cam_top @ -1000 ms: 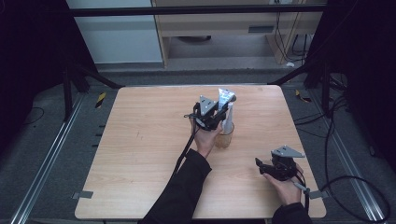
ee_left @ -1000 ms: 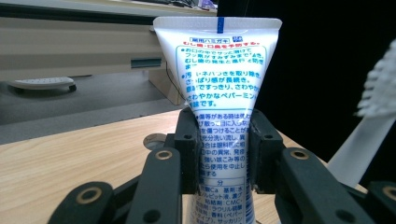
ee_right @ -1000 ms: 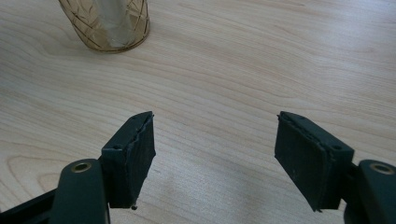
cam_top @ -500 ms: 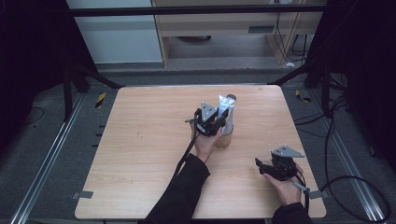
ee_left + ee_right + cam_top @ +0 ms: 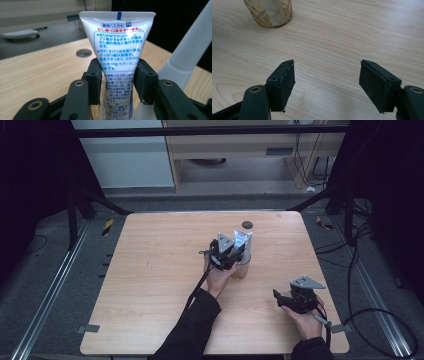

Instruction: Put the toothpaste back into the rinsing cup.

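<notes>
Between the left gripper's [image 5: 117, 80] just-opening jaws, the toothpaste tube [image 5: 117, 50] stands upright in the glass cup [image 5: 270, 12]; pads barely clear it, so the hand should back straight off. Right gripper [image 5: 327, 82] idles wide open.

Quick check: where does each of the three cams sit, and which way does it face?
High view: above the person's side, looking forward and down on the table; forearms, both hands show.
Left gripper view: rides the left gripper, looking along its jaws at the toothpaste tube between them.
Right gripper view: rides the right gripper, facing the tabletop.
Shared: the glass cup.
</notes>
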Motion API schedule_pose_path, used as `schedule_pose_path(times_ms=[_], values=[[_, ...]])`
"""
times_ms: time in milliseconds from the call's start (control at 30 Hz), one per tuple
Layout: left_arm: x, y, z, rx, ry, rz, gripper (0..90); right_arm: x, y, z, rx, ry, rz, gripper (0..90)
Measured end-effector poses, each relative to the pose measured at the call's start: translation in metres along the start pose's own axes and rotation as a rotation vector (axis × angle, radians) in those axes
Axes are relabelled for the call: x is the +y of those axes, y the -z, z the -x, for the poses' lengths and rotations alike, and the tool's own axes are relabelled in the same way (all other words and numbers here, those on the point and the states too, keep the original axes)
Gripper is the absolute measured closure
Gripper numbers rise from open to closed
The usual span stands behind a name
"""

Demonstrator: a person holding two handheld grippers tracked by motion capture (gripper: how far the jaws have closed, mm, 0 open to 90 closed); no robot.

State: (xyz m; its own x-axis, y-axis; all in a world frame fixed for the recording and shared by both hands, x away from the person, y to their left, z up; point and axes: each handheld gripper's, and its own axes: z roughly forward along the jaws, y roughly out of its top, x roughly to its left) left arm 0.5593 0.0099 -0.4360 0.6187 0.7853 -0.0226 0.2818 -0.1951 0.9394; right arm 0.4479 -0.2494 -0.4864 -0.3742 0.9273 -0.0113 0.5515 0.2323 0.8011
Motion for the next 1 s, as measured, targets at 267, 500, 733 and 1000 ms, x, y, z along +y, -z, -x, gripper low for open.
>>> schedule_pose_path(times_ms=[267,500,733,1000], values=[[-0.007,0.009,-0.003,-0.016,-0.011,-0.019,47.8,0.0,0.0,0.001,-0.006,0.002,-0.001,28.7],[-0.002,0.03,-0.005,-0.015,-0.018,0.02,41.9,0.0,0.0,0.0,-0.007,0.004,0.0,28.7],[-0.003,0.059,-0.009,0.009,-0.041,-0.014,38.3,0.0,0.001,-0.002,-0.004,0.004,0.001,28.6],[-0.017,0.103,-0.028,0.054,-0.052,-0.101,33.0,0.001,0.002,-0.001,-0.01,0.0,0.002,26.7]])
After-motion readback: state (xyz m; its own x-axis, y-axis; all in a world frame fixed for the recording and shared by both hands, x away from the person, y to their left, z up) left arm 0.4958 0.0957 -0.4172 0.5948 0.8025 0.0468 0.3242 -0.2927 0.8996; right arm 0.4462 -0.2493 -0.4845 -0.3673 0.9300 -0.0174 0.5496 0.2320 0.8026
